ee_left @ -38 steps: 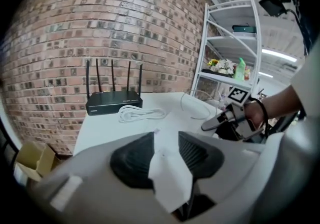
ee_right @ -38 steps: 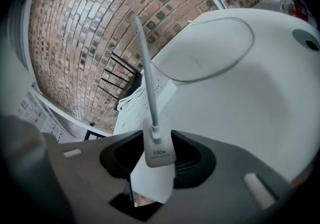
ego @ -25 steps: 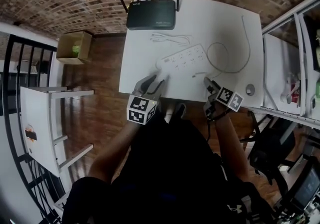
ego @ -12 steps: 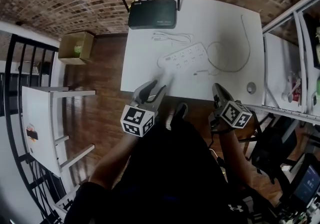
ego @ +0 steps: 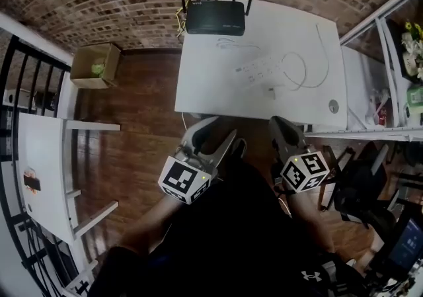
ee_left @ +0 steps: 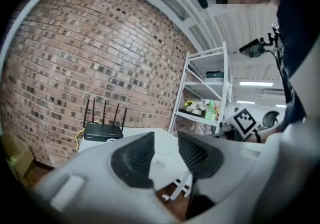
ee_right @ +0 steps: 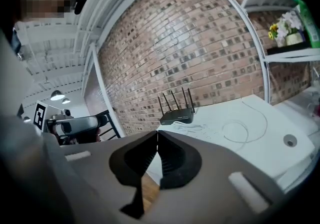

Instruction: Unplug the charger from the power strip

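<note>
On the white table point(ego: 198, 84) lies a white power strip point(ego: 263, 69), with a thin white cable point(ego: 303, 67) looped beside it. The cable's small white charger end point(ego: 271, 92) rests on the tabletop just in front of the strip, apart from it. Both grippers hang short of the table's near edge, over my lap. My left gripper point(ego: 213, 133) point(ee_left: 165, 150) is open with nothing between its pads. My right gripper point(ego: 279, 125) point(ee_right: 157, 140) is shut, pads pressed together and empty.
A black router point(ego: 215, 16) point(ee_left: 102, 130) point(ee_right: 176, 115) stands at the table's far edge against the brick wall. A round silver disc point(ego: 334, 106) sits at the near right corner. Metal shelving point(ego: 396, 57) flanks the right; a cardboard box point(ego: 96, 64) sits on the wood floor at left.
Both grippers have drawn back from the table's near edge toward my body and risen. The right gripper's jaws have gone from open to shut, empty.
</note>
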Action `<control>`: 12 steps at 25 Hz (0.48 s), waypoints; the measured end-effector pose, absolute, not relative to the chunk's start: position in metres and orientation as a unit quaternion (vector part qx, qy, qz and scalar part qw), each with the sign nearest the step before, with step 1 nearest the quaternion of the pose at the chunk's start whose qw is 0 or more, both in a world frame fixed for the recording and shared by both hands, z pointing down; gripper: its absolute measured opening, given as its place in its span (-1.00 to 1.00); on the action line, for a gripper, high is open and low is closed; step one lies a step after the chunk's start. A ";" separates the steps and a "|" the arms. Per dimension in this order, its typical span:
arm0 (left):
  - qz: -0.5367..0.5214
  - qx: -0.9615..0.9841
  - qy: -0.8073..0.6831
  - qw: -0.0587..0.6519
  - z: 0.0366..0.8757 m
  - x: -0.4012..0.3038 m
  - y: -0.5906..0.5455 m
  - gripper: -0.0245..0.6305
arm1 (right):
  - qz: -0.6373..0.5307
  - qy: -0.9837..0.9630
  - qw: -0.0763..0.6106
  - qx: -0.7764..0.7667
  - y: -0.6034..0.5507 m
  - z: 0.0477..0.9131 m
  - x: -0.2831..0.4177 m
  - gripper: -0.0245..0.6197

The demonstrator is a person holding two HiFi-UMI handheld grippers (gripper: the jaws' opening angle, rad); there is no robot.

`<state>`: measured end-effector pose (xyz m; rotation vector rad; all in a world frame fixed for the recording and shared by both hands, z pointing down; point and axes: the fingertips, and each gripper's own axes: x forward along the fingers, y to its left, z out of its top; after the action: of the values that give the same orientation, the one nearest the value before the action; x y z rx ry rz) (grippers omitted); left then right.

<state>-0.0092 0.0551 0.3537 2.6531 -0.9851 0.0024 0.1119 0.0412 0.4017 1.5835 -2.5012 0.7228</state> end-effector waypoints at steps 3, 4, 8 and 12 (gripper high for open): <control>-0.021 0.923 -0.347 0.166 0.346 -0.051 0.084 -0.49 | 0.214 -0.811 0.053 0.542 0.070 0.389 0.085 -0.89; -0.026 0.922 -0.345 0.172 0.347 -0.062 0.094 -0.49 | 0.209 -0.808 0.055 0.548 0.080 0.387 0.076 -0.89; -0.033 0.921 -0.338 0.191 0.358 -0.092 0.126 -0.49 | 0.197 -0.794 0.068 0.571 0.115 0.382 0.053 -0.89; -0.028 0.922 -0.330 0.199 0.360 -0.103 0.153 -0.51 | 0.190 -0.791 0.075 0.577 0.143 0.378 0.039 -0.89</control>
<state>-0.1031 0.1530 0.3596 2.5799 -0.9236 -0.0786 0.0392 0.1429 0.3782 1.7304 -2.3727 0.5703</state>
